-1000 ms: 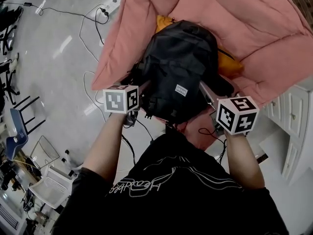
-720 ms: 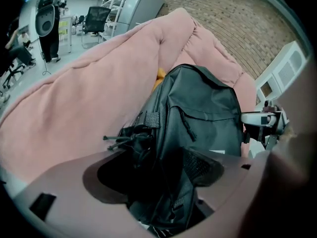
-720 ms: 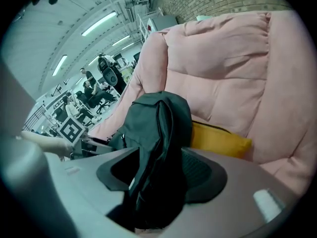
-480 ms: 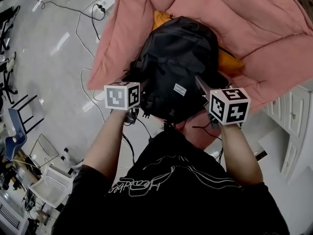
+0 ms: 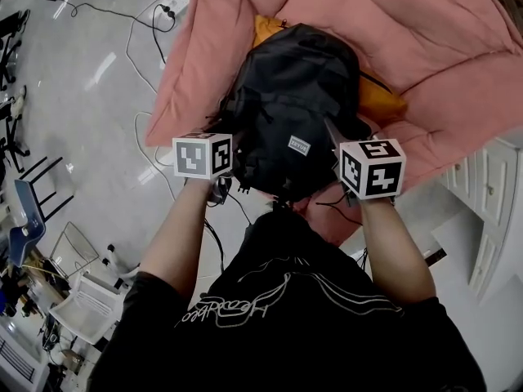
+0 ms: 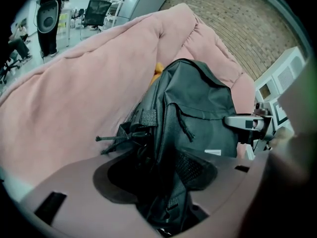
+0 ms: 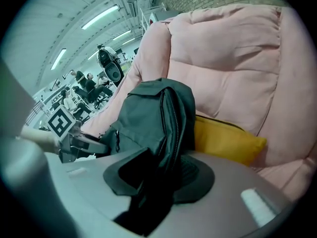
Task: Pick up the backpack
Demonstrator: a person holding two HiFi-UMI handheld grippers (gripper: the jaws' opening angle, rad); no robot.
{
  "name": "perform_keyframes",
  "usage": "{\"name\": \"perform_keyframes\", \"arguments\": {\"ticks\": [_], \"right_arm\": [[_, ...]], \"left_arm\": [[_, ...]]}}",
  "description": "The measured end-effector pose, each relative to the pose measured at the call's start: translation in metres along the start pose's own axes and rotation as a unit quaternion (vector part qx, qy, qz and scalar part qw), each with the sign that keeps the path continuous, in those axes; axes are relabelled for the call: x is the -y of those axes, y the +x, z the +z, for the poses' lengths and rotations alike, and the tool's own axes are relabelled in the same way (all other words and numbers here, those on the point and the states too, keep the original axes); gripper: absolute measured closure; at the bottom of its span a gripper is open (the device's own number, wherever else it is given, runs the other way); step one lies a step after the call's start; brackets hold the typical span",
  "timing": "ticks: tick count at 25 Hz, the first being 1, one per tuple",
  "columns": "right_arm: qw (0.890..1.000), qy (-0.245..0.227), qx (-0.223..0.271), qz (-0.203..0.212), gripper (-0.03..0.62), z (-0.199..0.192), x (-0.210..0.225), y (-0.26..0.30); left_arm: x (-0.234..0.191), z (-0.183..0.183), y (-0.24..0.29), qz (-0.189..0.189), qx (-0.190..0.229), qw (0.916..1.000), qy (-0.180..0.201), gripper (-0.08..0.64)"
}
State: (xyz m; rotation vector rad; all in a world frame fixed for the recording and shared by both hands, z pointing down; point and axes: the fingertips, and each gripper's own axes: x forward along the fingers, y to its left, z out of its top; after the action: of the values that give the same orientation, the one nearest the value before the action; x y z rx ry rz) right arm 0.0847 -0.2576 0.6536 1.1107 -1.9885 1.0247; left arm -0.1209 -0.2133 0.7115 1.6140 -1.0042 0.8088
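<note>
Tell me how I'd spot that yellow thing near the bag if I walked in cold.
Find the big pink padded seat. A black backpack leans on it, and the yellow cushion is wedged right behind the backpack, against the pink backrest. It is the only bright yellow-orange thing among pink and black.
</note>
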Motion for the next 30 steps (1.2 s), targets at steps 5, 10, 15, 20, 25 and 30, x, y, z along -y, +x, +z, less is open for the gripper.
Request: {"name": "perform_keyframes", "arguments": {"ticks": [5, 10, 15, 20, 25, 30], "right_arm": [[0.999, 0.035, 0.018, 0.029, 0.518, 0.005, -0.016, -0.007], [0.997, 0.050, 0.033, 0.039, 0.529, 0.000, -0.026, -0.016], [0.996, 0.055, 0.050, 0.049, 0.532, 0.000, -0.034, -0.031], [0.995, 0.053, 0.065, 0.056, 0.534, -0.001, -0.048, -0.049], [0.994, 0.045, 0.085, 0.057, 0.535, -0.013, -0.059, -0.078], [0.991, 0.033, 0.113, 0.059, 0.535, -0.019, -0.077, -0.101]], "left_arm": [[0.004, -0.002, -0.010, -0.004, 0.008, 0.9999, 0.005, 0.374], [0.010, -0.012, -0.019, -0.020, 0.009, 0.9997, 0.010, 0.405], [0.019, -0.017, -0.031, -0.030, 0.016, 0.9994, 0.011, 0.431], [0.024, -0.023, -0.045, -0.026, 0.033, 0.9990, 0.016, 0.448], [0.039, -0.038, -0.064, -0.026, 0.045, 0.9984, 0.021, 0.454], [0.046, -0.048, -0.090, -0.022, 0.066, 0.9970, 0.034, 0.457]]}}
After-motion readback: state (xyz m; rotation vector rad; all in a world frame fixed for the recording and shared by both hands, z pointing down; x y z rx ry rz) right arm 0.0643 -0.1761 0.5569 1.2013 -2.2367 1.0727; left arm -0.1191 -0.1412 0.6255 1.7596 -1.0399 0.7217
